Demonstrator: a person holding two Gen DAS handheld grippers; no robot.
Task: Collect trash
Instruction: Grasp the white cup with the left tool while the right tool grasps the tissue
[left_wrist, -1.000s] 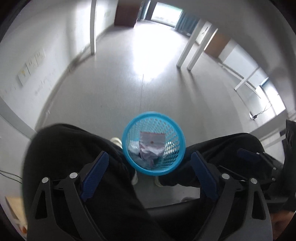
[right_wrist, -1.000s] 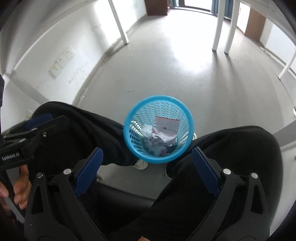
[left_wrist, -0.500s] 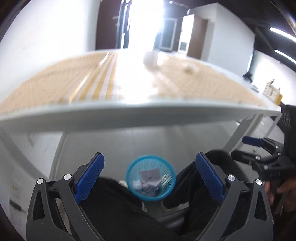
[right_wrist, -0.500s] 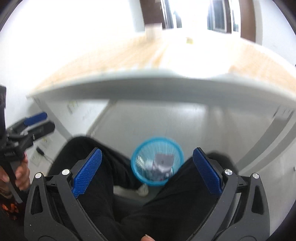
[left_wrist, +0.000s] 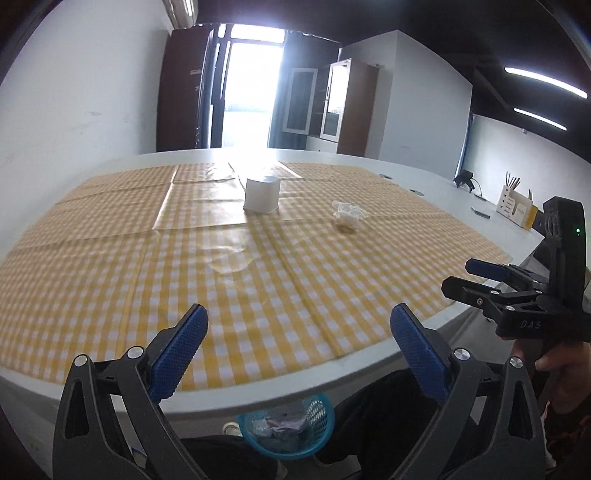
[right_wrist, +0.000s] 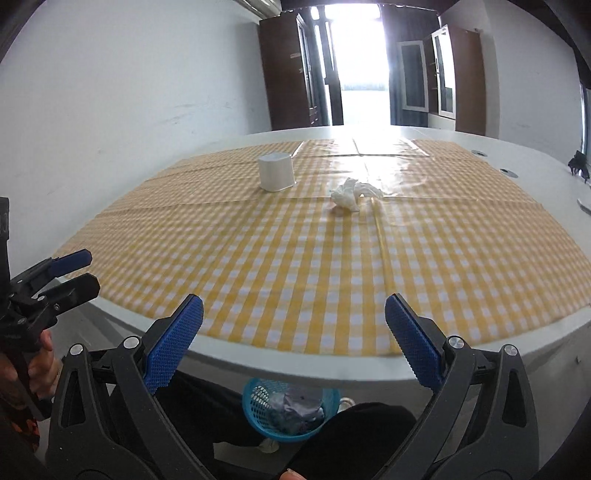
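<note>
Crumpled white tissue lies out on the yellow-and-white checked tablecloth, well beyond my fingertips, just to the right of an upright white plastic container. From the left wrist view the same wad sits right of that container. My left gripper hangs over the near edge of the white table, its blue-padded jaws spread wide after opening a little further just now, with nothing between them. My right gripper is spread as wide and empty, also above the near edge. Below the edge, between my black-trousered knees, stands the round blue mesh wastebasket, holding crumpled scraps and part hidden by the tabletop.
</note>
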